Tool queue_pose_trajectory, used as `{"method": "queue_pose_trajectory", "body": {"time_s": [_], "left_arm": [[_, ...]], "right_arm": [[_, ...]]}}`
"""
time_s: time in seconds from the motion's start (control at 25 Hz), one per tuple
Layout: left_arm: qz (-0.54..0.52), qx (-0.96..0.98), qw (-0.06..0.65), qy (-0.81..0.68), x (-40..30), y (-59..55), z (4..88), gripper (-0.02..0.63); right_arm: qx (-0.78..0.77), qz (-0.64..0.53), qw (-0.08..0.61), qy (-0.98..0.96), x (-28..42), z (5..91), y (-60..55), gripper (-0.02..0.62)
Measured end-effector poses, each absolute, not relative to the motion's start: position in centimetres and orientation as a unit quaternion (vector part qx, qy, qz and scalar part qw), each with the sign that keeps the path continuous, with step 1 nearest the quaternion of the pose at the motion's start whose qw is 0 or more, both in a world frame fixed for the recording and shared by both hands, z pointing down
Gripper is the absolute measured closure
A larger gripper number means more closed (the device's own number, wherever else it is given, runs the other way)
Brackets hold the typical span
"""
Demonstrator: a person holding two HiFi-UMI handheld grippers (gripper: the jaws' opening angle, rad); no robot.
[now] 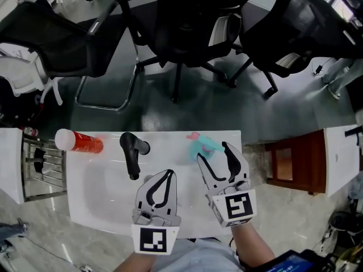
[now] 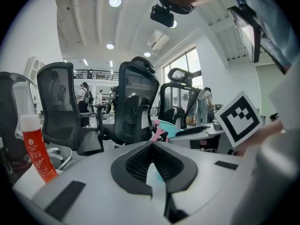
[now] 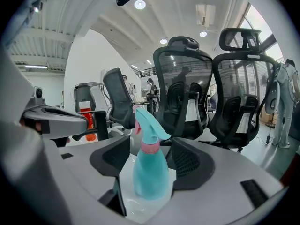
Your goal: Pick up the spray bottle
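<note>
LIGHT: we see bright ceiling lamps point(image 2: 115, 2) | GLARE: we note sheen on white desk point(image 1: 102, 191), dark floor point(image 1: 170, 118) | QUALITY: our gripper views bulge, corners black, left tongs point(image 2: 151, 145) soft

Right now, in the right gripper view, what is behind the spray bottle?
Behind the spray bottle stand two black mesh office chairs, beyond the white table. Whatever lies directly behind the bottle's body is covered.

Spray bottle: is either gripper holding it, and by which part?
Nothing is held. The teal spray bottle stands free between the open jaws of the right gripper; the left gripper is shut and empty.
</note>
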State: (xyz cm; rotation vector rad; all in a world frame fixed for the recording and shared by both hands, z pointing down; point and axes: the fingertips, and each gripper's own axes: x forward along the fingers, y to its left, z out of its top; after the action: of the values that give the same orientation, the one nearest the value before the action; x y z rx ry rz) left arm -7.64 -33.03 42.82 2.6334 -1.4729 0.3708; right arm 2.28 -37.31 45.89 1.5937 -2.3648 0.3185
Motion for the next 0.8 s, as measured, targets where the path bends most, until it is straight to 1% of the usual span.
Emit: {"method": "queue_pose_trajectory", "body": {"time_s": [0.4,0.8], "left_arm": [[0.125,0.861,0.059,-0.489,-8.6,-34.4,43.4,0.588],[0.125,0.864,0.062,-0.484,-8.5,-34.7,43.6,0.588]], "right_arm": [[0.549,0.115,0.145,-0.815,1.7,46.7,-39.2,0.304],[0.551,0.110,0.154,-0.813,1.4,47.0,-40.1,0.325]]}}
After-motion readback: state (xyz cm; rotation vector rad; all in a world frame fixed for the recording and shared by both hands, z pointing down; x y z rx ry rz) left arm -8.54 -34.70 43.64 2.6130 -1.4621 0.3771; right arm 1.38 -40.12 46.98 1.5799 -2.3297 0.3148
